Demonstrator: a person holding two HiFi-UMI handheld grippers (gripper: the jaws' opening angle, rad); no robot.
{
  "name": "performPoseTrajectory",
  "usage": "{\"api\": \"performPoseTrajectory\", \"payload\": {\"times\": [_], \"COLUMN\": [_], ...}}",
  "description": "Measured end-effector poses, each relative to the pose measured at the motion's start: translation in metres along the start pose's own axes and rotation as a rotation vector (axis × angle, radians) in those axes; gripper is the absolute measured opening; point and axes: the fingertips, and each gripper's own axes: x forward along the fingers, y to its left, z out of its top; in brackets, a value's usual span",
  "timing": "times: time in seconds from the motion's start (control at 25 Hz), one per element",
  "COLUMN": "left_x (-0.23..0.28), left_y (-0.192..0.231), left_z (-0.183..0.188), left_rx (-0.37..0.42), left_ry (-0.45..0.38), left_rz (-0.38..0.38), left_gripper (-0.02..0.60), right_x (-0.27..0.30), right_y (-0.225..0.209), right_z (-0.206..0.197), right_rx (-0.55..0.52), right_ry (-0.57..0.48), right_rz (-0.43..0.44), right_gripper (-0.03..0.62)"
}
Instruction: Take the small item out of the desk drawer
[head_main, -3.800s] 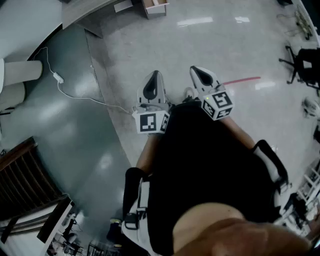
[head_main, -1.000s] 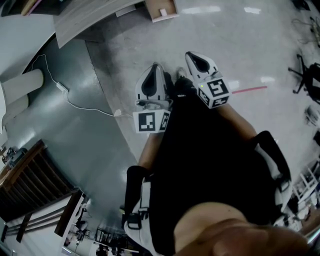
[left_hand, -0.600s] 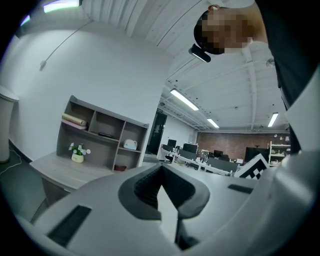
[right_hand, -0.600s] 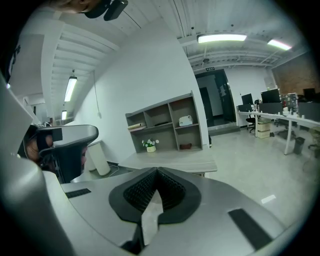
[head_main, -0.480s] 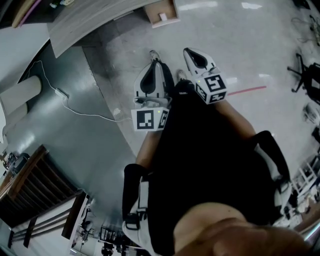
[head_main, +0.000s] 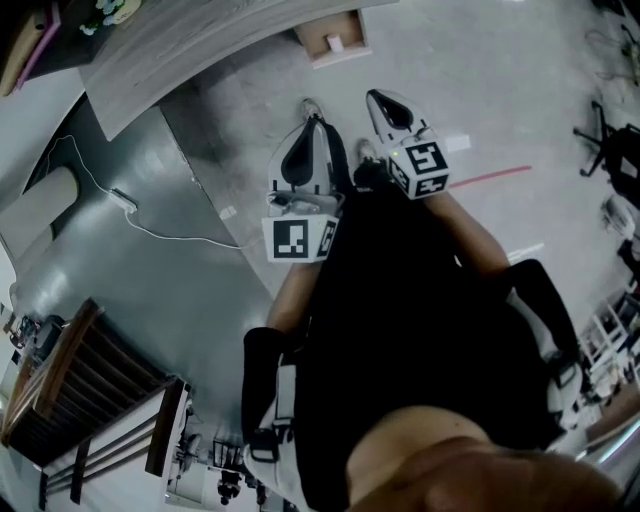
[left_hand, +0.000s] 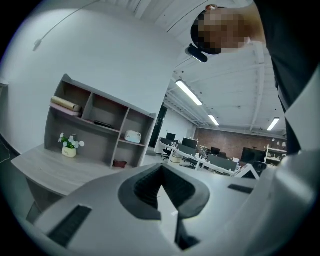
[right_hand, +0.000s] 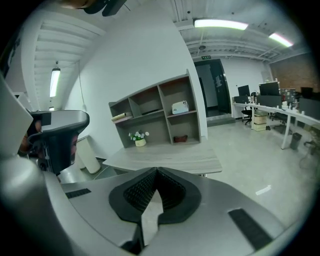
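Small item (head_main: 335, 43): seen in the open drawer (head_main: 318, 47) at the top of the head view, ahead of both tips and well apart from them. It lies roughly on the line between the left tongs (head_main: 313, 122) and the right tongs (head_main: 377, 99), neither of which touches it.

Left tongs (left_hand: 161, 170): jaws are closed together, with nothing between the pads. Right tongs (right_hand: 156, 172): jaws are likewise closed tip to tip and nothing is held. Both are held side by side, close to the body, each with its marker cube at the near end.

Edges and room: the drawer is pulled out from the edge of the desk (head_main: 190, 50), which runs off up and to the left of the left tongs. Bare floor (head_main: 500, 100) lies between the tips and the drawer and to the right of the right tongs. A white cable (head_main: 170, 235) trails over the floor left of the left tongs. On the desk (right_hand: 165, 157) a shelf unit (right_hand: 155, 117) and a flower pot (right_hand: 139, 140) are seen past the right jaws.

Look of the item: a small, pale block against the light brown drawer. Finer detail cannot be made out.
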Motion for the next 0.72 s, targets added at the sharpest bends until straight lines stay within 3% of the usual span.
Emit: {"api": "performPoseTrajectory", "payload": {"times": [0.32, 0.72], "left_x": [0.041, 0.06], "left_y": [0.023, 0.038], "left_z": [0.012, 0.007], "left_rx": [-0.08, -0.111], "left_ry": [-0.006, 0.011], "left_rz": [0.006, 0.012], "left_gripper": [-0.003, -0.003], "right_x": [0.061, 0.126], "right_y": [-0.028, -0.054], "right_z": [-0.005, -0.051], "right_rx": [0.048, 0.054], "right_ry": [0.059, 0.186], "right_rz": [-0.043, -0.067], "right_gripper": [0.0, 0.002]}}
